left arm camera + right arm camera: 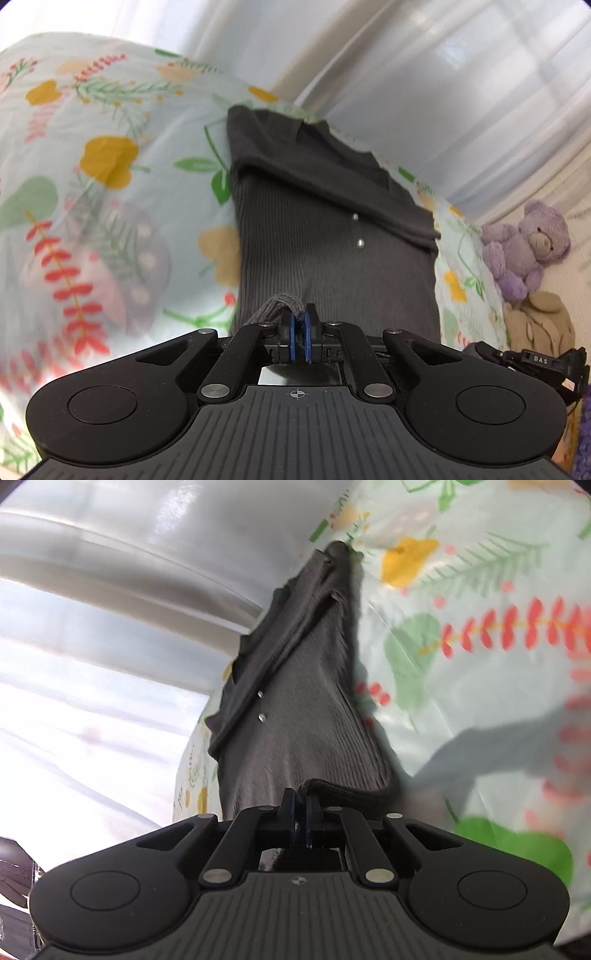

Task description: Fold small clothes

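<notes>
A dark grey ribbed top (325, 236) with two small silver snaps lies stretched over the floral sheet (110, 155); its far part is folded over. My left gripper (300, 325) is shut on the near hem of the top, with a fold of grey fabric bunched between the blue pads. In the right wrist view the same top (306, 709) runs away from me towards its far tip. My right gripper (302, 805) is shut on the thick hem edge of the top, lifted off the sheet (461, 664).
White sheer curtains (424, 74) hang behind the bed. A purple teddy bear (524, 243) and a beige soft toy (539, 317) sit at the right. The other gripper's body (535, 365) shows at the lower right. A dark shadow (480, 746) falls across the sheet.
</notes>
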Demonstrator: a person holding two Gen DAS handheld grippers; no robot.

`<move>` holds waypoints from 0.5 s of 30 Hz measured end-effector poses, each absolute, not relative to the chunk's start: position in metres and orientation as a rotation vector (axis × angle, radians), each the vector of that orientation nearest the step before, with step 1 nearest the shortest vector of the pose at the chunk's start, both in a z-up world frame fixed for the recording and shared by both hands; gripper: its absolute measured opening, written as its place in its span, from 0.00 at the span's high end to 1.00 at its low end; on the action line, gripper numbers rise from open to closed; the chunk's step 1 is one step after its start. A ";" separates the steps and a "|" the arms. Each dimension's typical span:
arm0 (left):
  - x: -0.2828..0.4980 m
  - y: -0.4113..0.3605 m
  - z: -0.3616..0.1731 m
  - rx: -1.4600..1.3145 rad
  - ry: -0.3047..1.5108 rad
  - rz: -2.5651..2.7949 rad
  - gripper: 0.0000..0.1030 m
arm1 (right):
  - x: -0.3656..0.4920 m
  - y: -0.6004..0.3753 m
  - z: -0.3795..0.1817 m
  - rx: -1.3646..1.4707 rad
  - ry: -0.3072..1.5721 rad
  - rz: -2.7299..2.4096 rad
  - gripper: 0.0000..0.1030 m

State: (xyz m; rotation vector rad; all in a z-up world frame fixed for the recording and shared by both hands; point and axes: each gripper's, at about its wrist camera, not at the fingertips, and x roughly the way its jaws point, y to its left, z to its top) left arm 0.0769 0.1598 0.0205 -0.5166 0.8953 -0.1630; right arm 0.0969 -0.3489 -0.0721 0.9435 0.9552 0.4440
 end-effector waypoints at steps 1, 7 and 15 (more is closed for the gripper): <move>0.086 0.160 0.023 -0.505 0.872 -0.150 0.94 | 0.107 -0.345 -0.068 0.931 0.931 0.450 0.96; 0.142 0.154 0.004 -0.382 0.818 -0.017 0.94 | 0.175 -0.312 -0.057 0.684 0.842 0.395 0.96; 0.146 0.167 -0.034 -0.365 0.854 0.036 0.59 | 0.199 -0.295 -0.051 0.333 0.762 0.345 0.61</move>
